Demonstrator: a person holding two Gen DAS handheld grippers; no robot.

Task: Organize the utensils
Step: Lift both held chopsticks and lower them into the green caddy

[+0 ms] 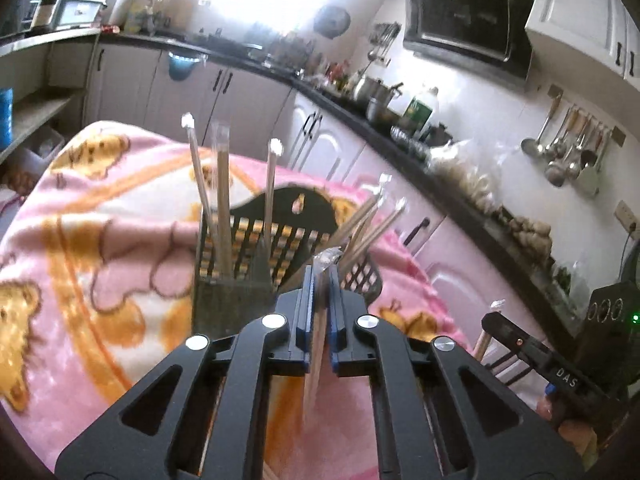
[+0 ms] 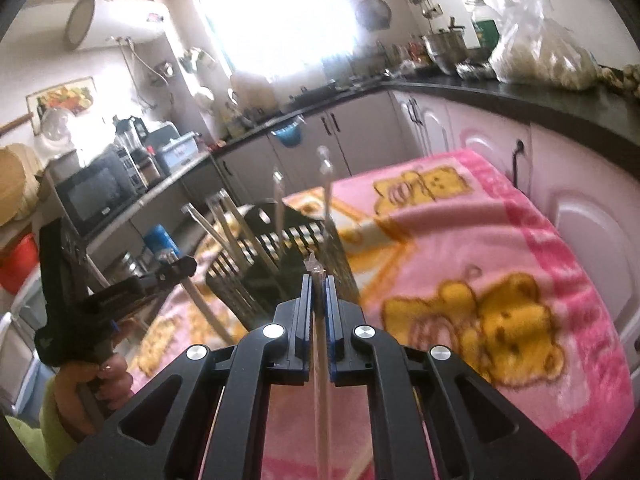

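Above a pink blanket (image 1: 100, 240), one wrapped chopstick pair (image 1: 316, 344) is clamped in the left gripper (image 1: 320, 280), another (image 2: 320, 360) in the right gripper (image 2: 319, 288), beside a black holder (image 1: 240, 280) already stocked.

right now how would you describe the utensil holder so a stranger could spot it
Find the pink blanket with yellow bear prints, spread in front of the kitchen cabinets. On it stands a black utensil holder with slatted, lattice sides. It alone has wrapped chopsticks sticking up out of it.
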